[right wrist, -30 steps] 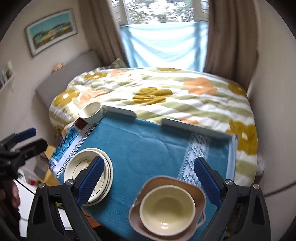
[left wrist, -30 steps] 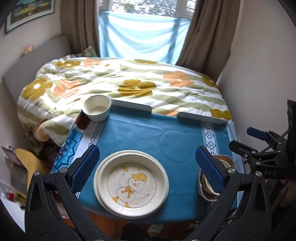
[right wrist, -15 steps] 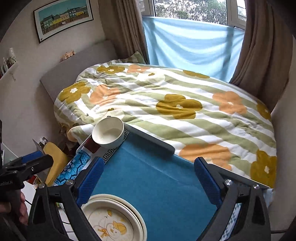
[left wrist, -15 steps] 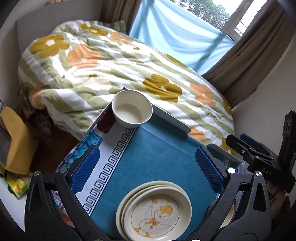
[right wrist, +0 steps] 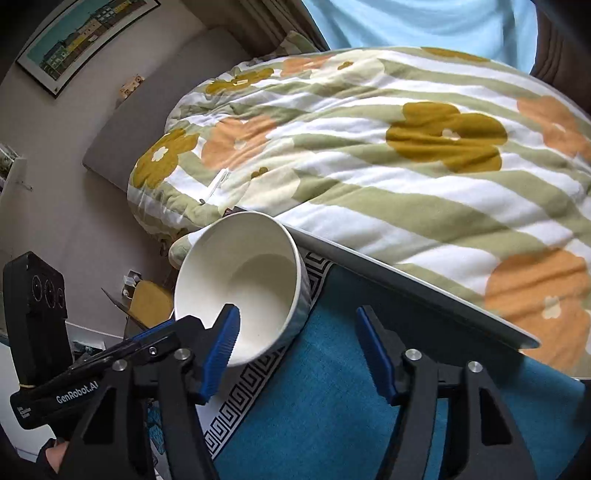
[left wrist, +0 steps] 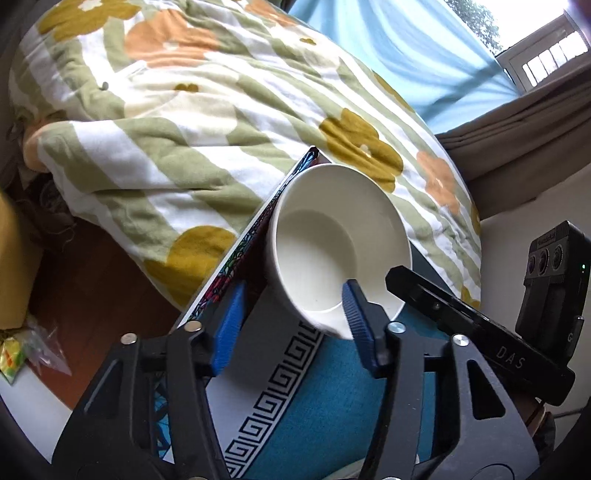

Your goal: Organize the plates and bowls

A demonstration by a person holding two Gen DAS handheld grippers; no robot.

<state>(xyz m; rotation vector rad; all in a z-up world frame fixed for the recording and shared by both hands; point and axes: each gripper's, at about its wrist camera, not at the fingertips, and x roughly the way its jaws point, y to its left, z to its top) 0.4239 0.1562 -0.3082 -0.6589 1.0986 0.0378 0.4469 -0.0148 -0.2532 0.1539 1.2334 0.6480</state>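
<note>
A white bowl stands at the far left corner of the blue cloth-covered table. My left gripper straddles the bowl's near rim, one blue finger inside the bowl and the other outside its left wall; the jaws stand apart, narrower than before. In the right wrist view the bowl sits at left, and my right gripper is open with its left finger inside the bowl's near rim. The plates are out of view.
A bed with a floral striped duvet lies just beyond the table's far edge. A picture hangs on the left wall. Curtains and a window are at the far right. Floor clutter lies left of the table.
Both grippers have moved forward and left to the white bowl, which now fills the near view. The left jaws have narrowed around the bowl's rim. The plates have dropped out of view.
</note>
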